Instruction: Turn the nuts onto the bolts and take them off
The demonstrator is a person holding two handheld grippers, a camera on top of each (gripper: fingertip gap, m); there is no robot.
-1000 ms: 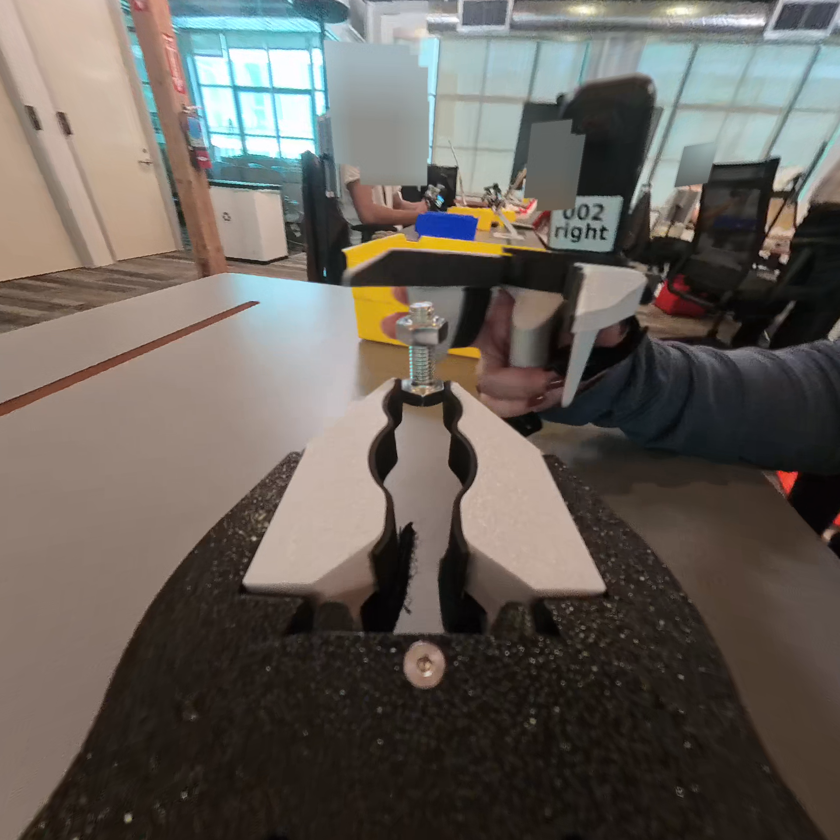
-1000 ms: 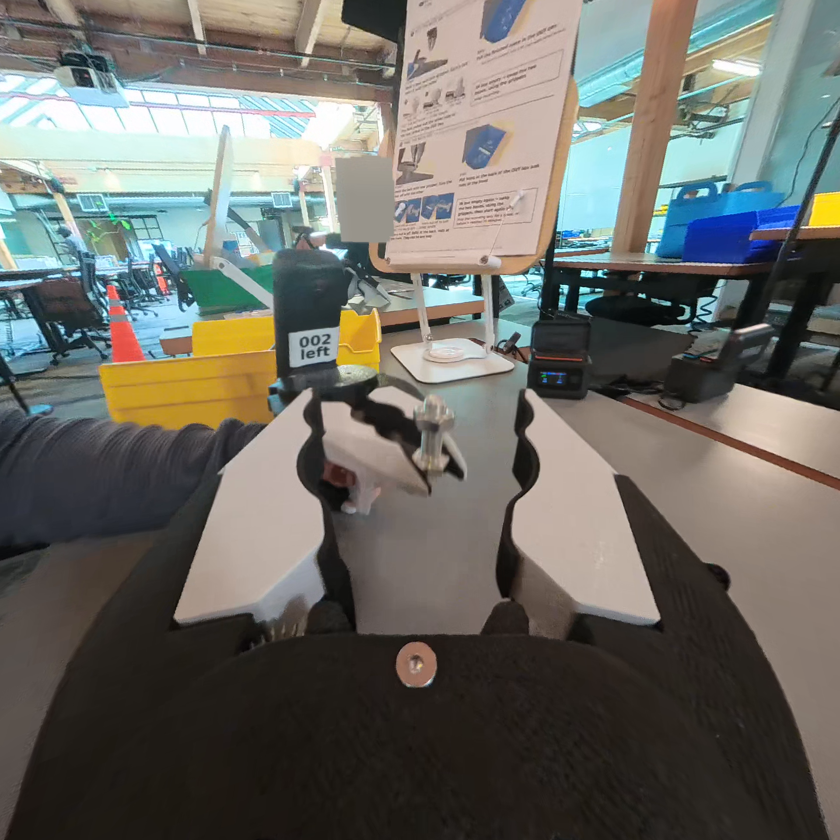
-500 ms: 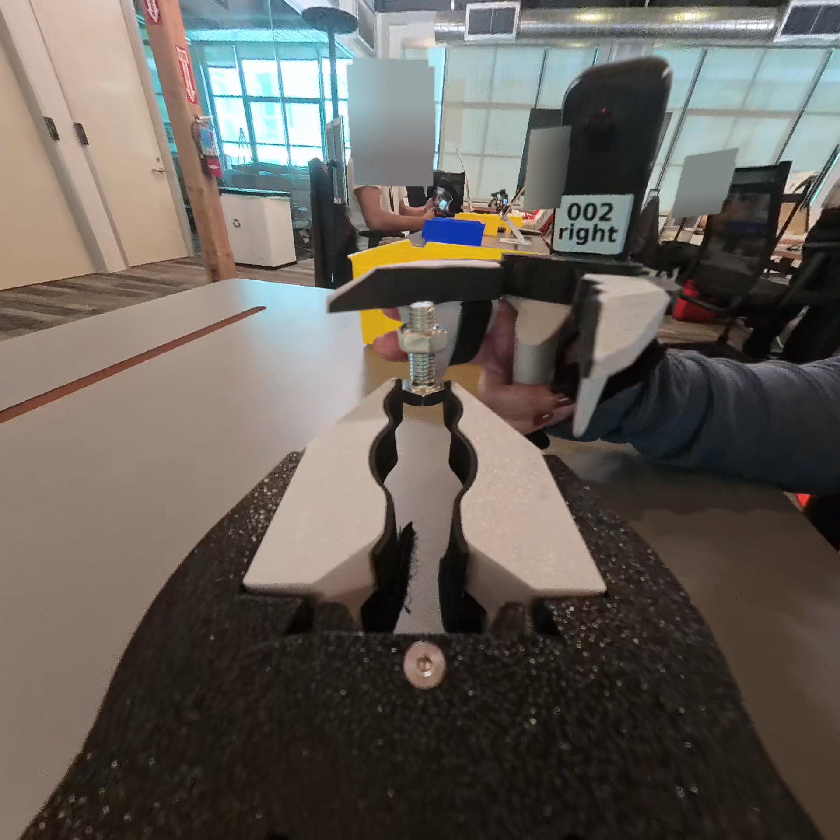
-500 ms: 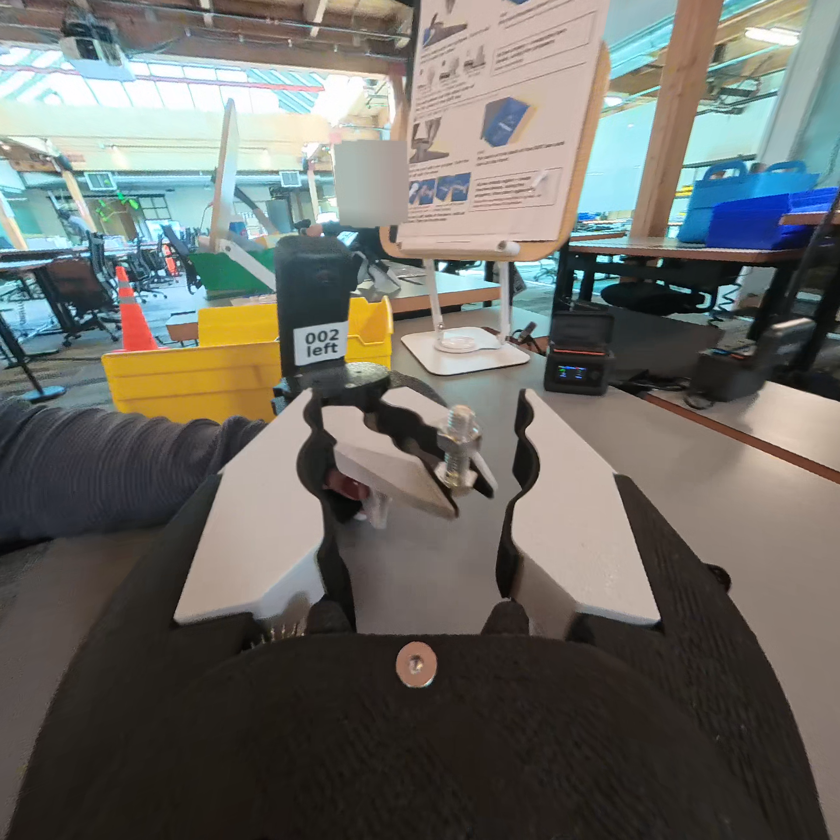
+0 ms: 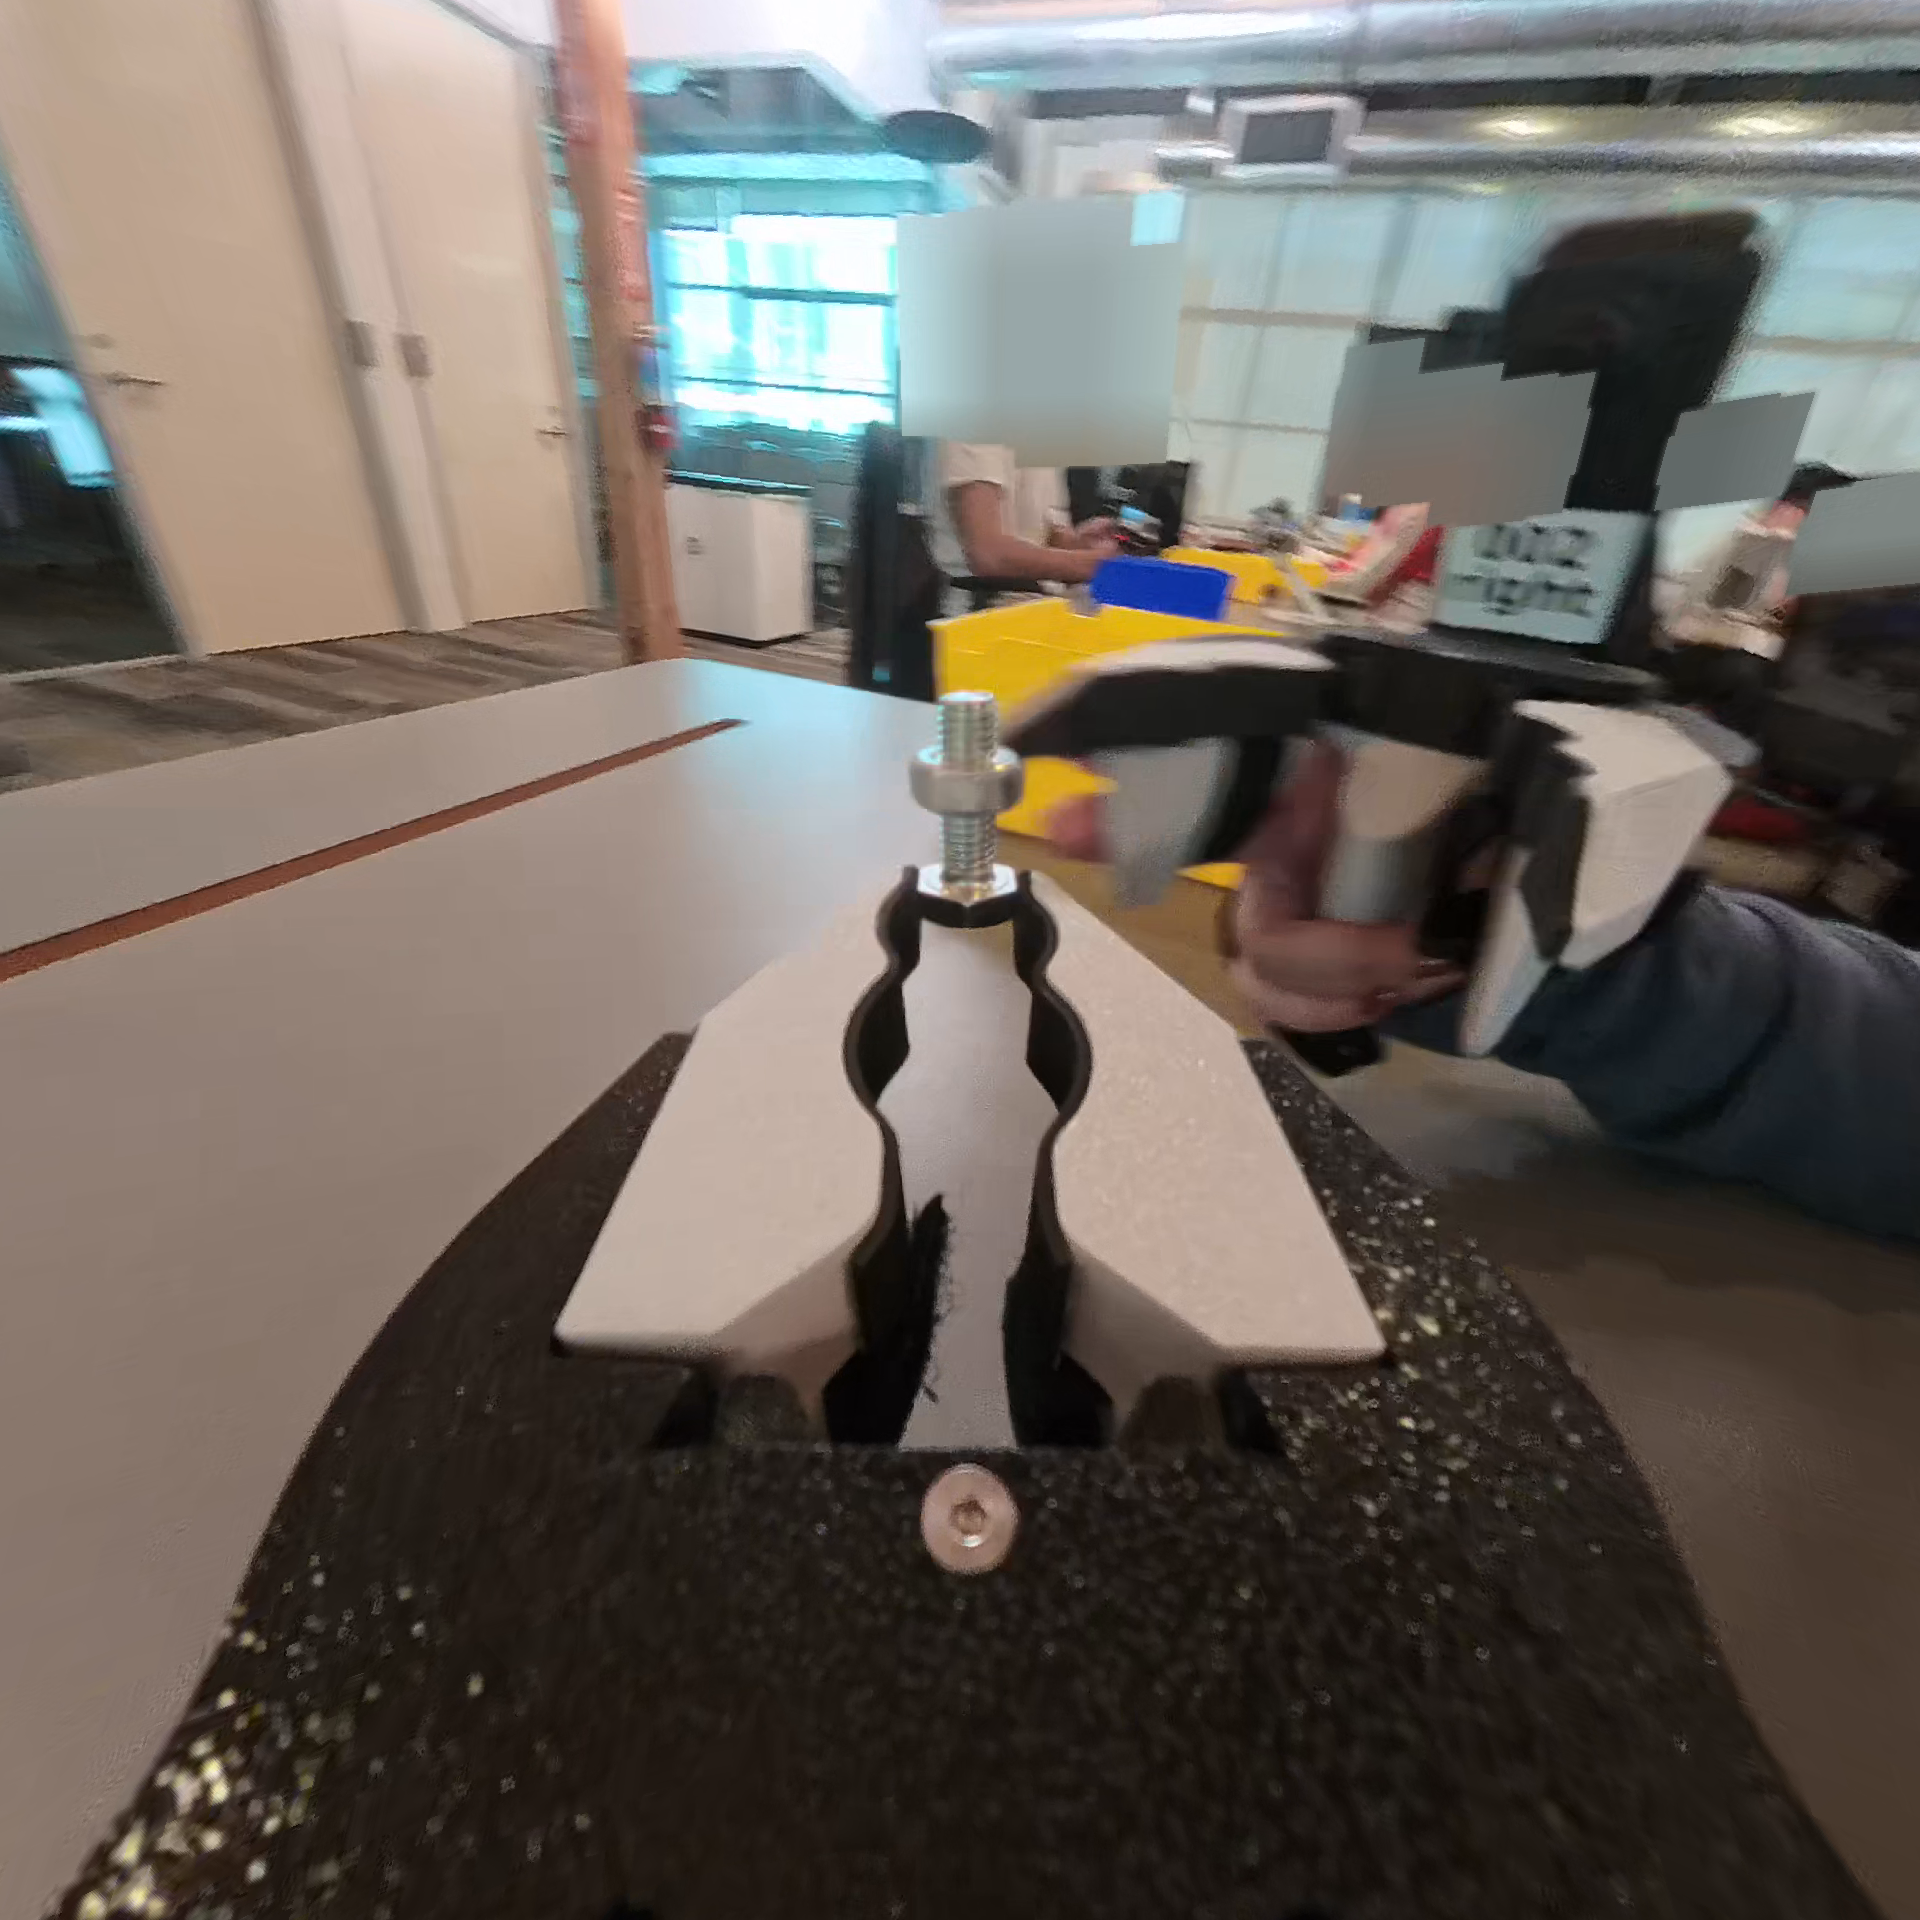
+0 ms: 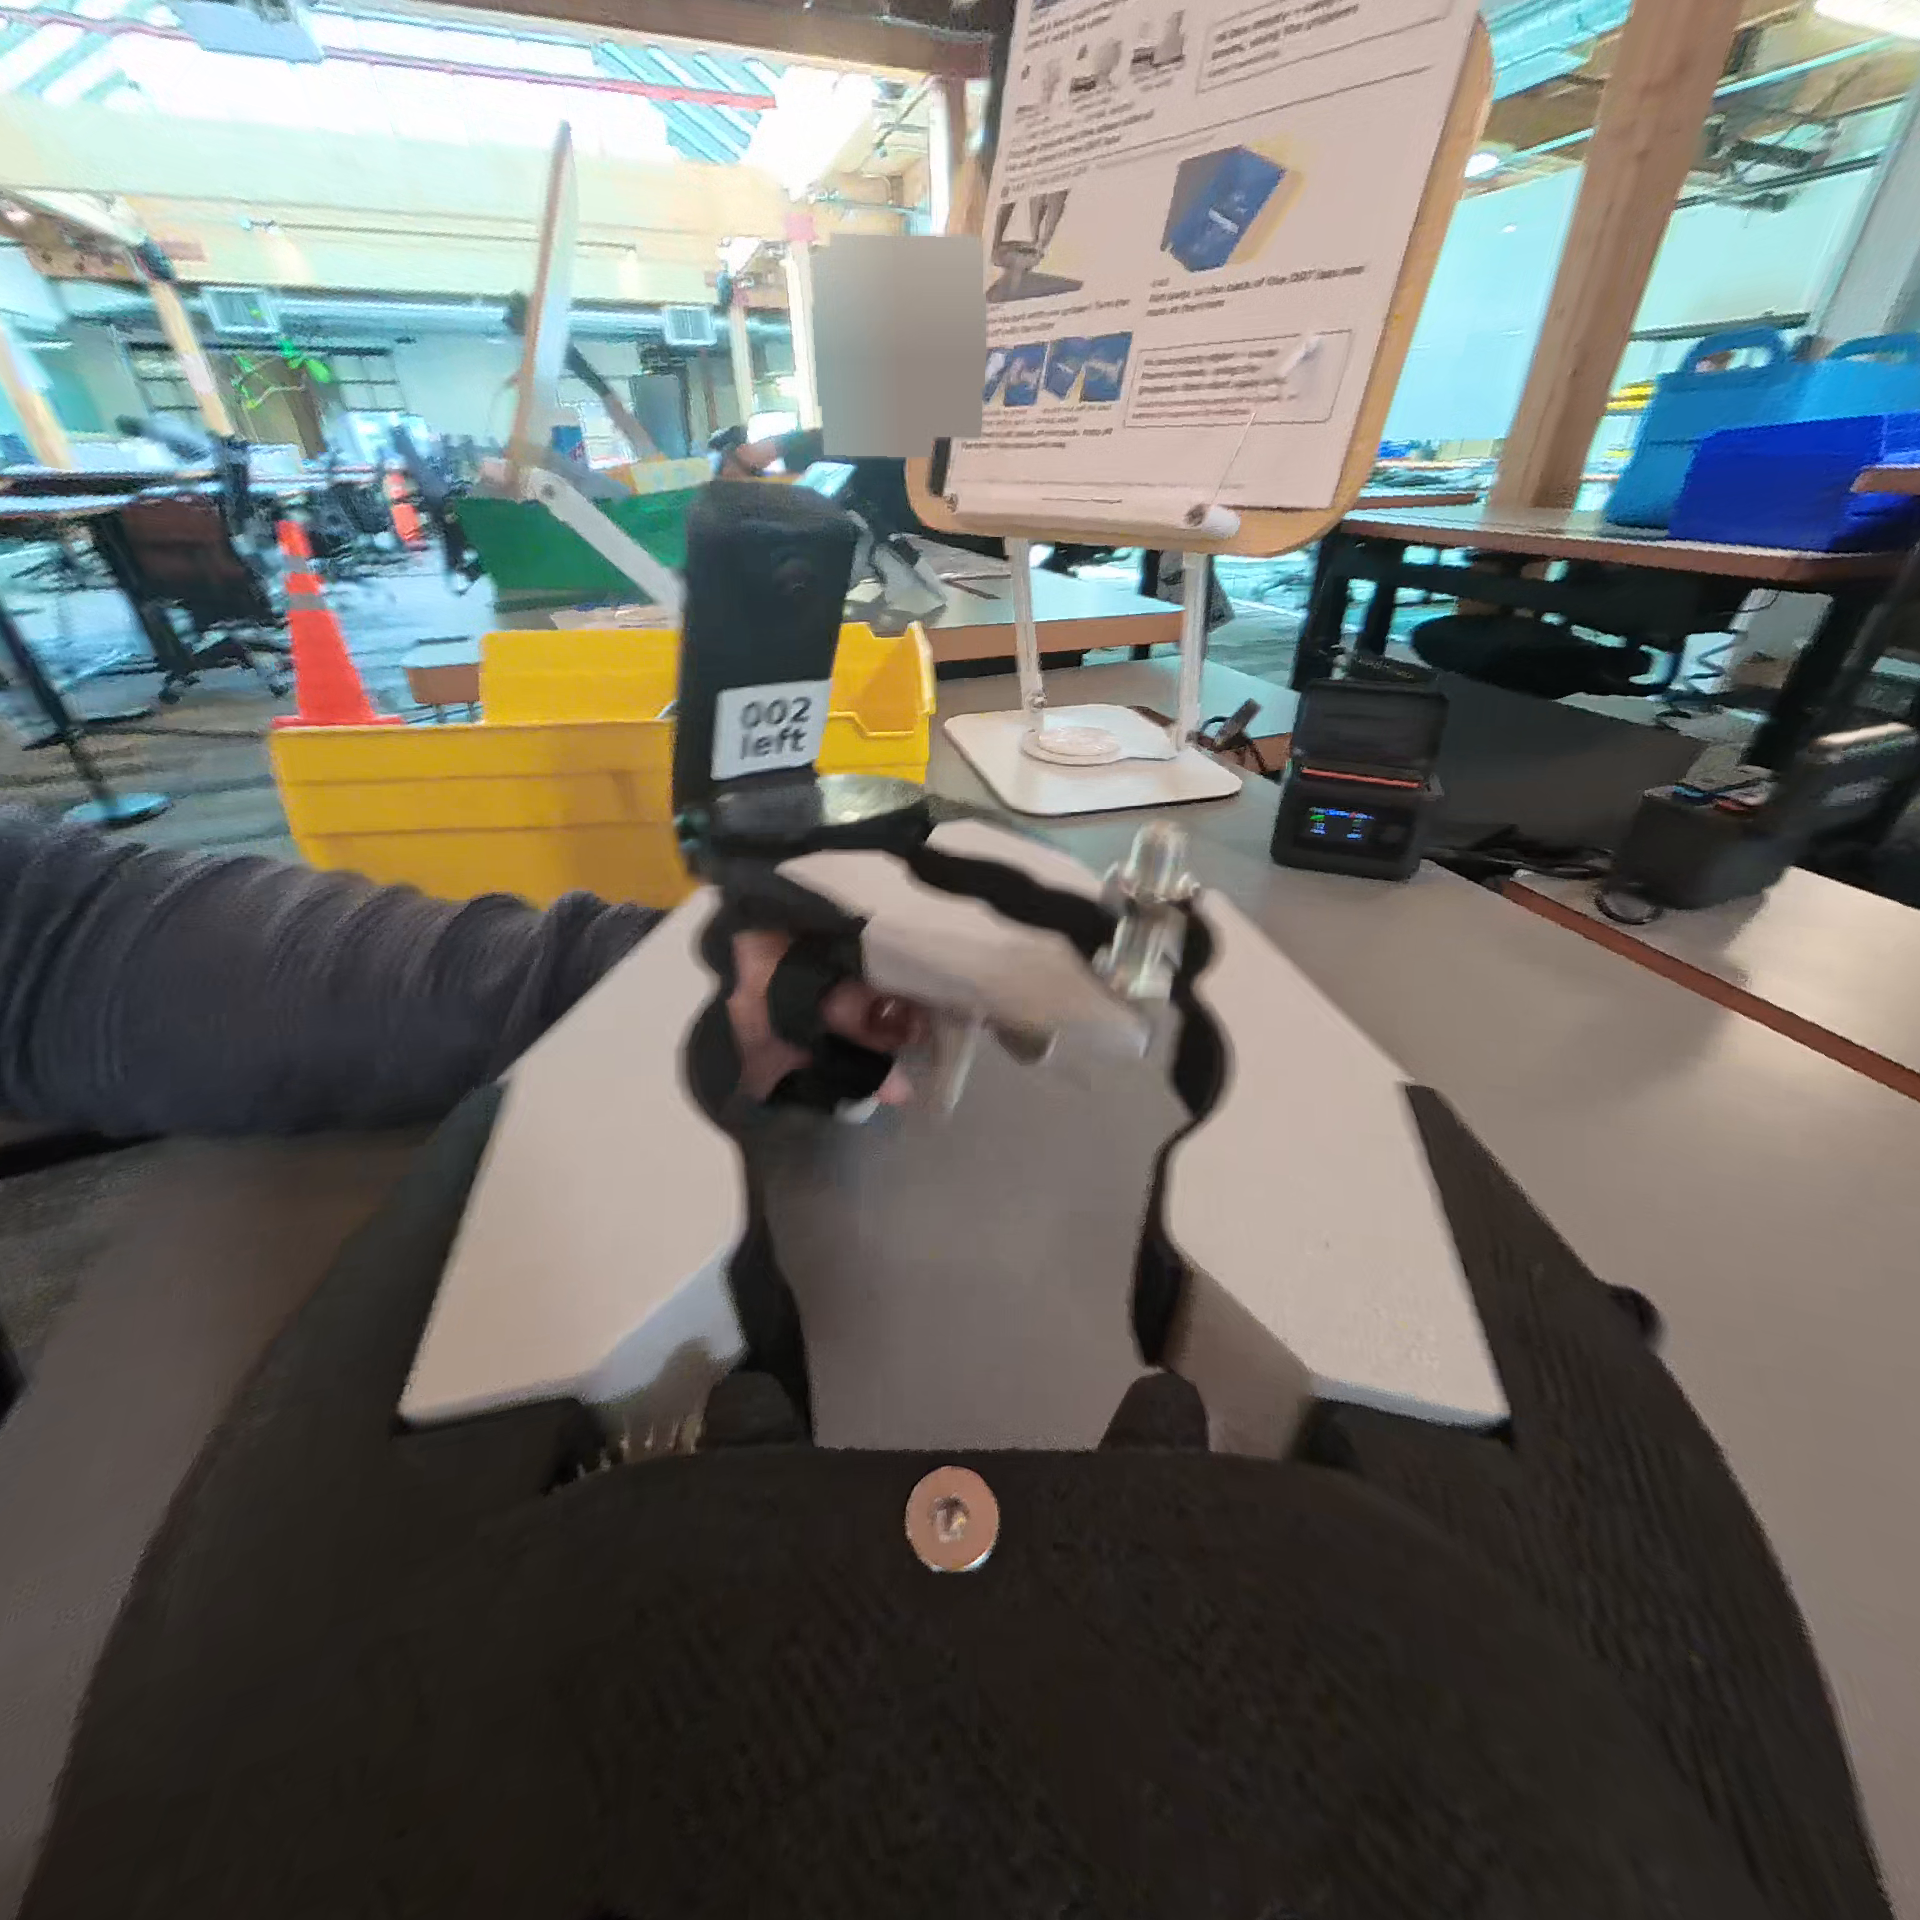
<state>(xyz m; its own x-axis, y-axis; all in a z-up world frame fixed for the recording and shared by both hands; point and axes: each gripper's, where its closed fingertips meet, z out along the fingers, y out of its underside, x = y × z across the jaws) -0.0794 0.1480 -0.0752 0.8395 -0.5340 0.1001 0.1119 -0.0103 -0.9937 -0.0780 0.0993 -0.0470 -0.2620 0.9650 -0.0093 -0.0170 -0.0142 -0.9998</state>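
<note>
My left gripper (image 5: 966, 912) is shut on the head of a steel bolt (image 5: 966, 836) and holds it upright above the grey table (image 5: 364, 1039). A steel nut (image 5: 964, 781) sits on the thread, a little below the bolt's top. My right gripper (image 6: 961, 925) is open and empty, its jaws wide apart. The bolt (image 6: 1138, 961) and nut (image 6: 1148, 883) stand just inside its right fingertip. In the left wrist view one of the right gripper's fingers (image 5: 1164, 675) reaches in level with the nut from the right, close beside it.
A yellow bin (image 6: 488, 790) stands behind the left gripper, and it also shows in the left wrist view (image 5: 1039, 644). A sheet on a white stand (image 6: 1091, 748) and two black devices (image 6: 1356, 800) sit at the back right. A brown seam (image 5: 364, 852) crosses the table.
The right gripper's finger was above the bolt's top and now sits to the right of the nut. In the right wrist view the bolt has shifted from mid-gap towards the right finger.
</note>
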